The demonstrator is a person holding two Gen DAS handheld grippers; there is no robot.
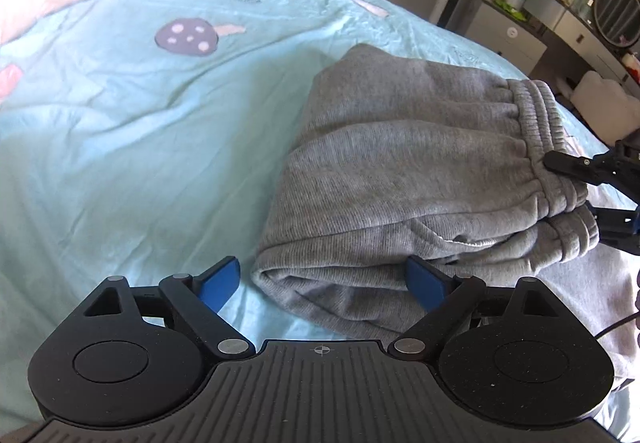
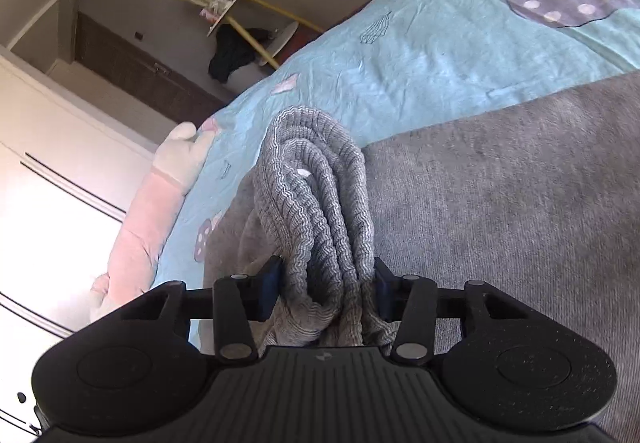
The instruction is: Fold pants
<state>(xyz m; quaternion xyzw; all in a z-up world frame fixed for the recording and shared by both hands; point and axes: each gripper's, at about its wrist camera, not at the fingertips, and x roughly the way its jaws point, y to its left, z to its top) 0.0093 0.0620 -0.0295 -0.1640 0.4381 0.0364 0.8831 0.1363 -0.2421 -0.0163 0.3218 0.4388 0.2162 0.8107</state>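
Grey pants (image 1: 404, 179): folded into thick bundle, being rested on teal bedsheet (image 1: 120, 147).
Waistband (image 2: 320, 203): stacked elastic layers being pinched between fingers of right gripper (image 2: 326, 293) at bundle's far end.
Left gripper (image 1: 322, 283): fingers being held spread wide, bundle's near corner lying between them, ungripped.
Pink plush toy (image 2: 152, 203): being rested at bed edge.
Dresser (image 1: 560, 31): beyond bed.
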